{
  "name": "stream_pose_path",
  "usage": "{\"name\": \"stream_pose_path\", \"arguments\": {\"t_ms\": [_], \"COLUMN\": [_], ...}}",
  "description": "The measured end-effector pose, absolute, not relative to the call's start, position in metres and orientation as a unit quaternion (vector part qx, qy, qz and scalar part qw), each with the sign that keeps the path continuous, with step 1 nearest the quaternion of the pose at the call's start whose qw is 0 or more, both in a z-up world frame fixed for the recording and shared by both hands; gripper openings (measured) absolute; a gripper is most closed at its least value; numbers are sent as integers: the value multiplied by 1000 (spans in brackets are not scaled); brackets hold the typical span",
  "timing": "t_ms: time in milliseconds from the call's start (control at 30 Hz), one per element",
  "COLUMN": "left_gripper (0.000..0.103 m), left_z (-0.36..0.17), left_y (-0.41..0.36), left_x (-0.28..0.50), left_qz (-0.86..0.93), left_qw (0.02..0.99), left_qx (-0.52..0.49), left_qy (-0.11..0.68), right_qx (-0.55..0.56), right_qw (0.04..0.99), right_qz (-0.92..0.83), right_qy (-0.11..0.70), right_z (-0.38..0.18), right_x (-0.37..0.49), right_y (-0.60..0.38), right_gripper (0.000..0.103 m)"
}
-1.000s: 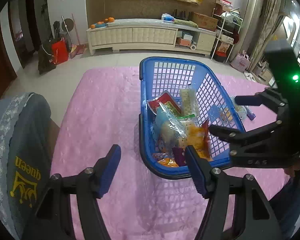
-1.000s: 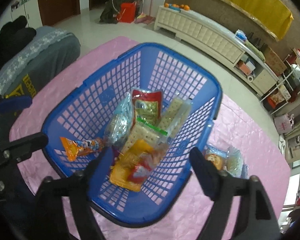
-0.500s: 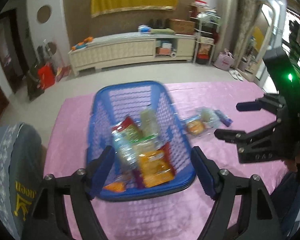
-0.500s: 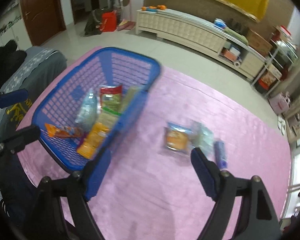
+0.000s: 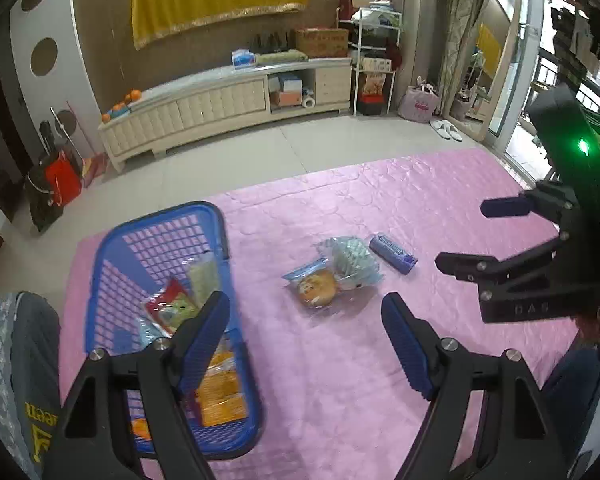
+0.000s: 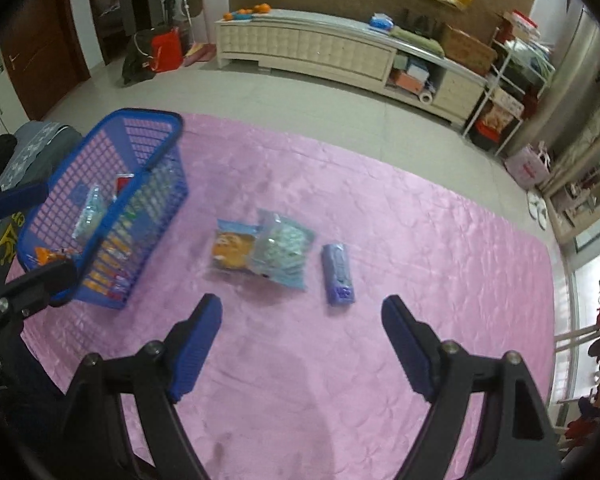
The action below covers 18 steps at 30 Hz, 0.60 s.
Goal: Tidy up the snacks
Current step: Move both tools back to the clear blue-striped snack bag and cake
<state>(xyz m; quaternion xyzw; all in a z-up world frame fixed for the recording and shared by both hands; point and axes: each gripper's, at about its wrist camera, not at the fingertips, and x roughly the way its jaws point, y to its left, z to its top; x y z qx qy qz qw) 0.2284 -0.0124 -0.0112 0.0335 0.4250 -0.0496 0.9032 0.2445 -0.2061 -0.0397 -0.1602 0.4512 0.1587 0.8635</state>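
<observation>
A blue plastic basket [image 5: 104, 272] [image 6: 156, 160] with several snack packets stands on the left of the pink cloth [image 5: 340, 380] [image 6: 420, 240]. Three snacks lie loose beside it: a clear bag with an orange bun [image 5: 314, 288] [image 6: 234, 249], a pale green packet [image 5: 356, 262] [image 6: 284, 250] and a purple pack [image 5: 392, 253] [image 6: 338, 274]. My left gripper [image 5: 306, 334] hangs open and empty above the cloth near the bun bag, its left finger over the basket. My right gripper [image 6: 302, 338] [image 5: 472, 236] is open and empty, just short of the three snacks.
A grey cushion [image 5: 16, 360] with yellow lettering lies left of the basket. Beyond the cloth's far edge is tiled floor, then a long cream cabinet [image 5: 220, 108] [image 6: 320, 52]. A white rack [image 5: 376, 52] and a mirror stand at the right.
Both views have swung to the right: the basket slid from the middle to the left, and the three loose snacks came into the centre. The left jaws stand a little wider than before.
</observation>
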Motion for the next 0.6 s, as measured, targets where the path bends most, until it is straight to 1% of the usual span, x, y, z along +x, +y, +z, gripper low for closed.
{"name": "stream_pose_path", "arguments": {"t_ms": [167,300,367,500,600], "left_gripper": [77,77,77,77,77], "left_z": [-27,-47,-58,-83,-98], "left_y": [-34,-52,-61,-70,-79], "left_x": [263,289,305,335,352], "left_qz": [-19,-16,-12,-12,-2], "left_qw": [895,885,880,865,858], "left_qx": [23,39,44,14,24], "left_qy": [445,464,472,501,513], "right_qx": [-140,-95,-92,-87,-73], "right_qw": [873,867,868,870,877], "right_qz": [109,115,107,88,59], "right_qy": [454,476,475,478,471], "right_z": [-55,-72,-79,-93,-101], "right_x": [271,294,303,323,337], "right_y": [-237,-261,-270,-286,-299], "right_gripper": [85,85,85,85,85]}}
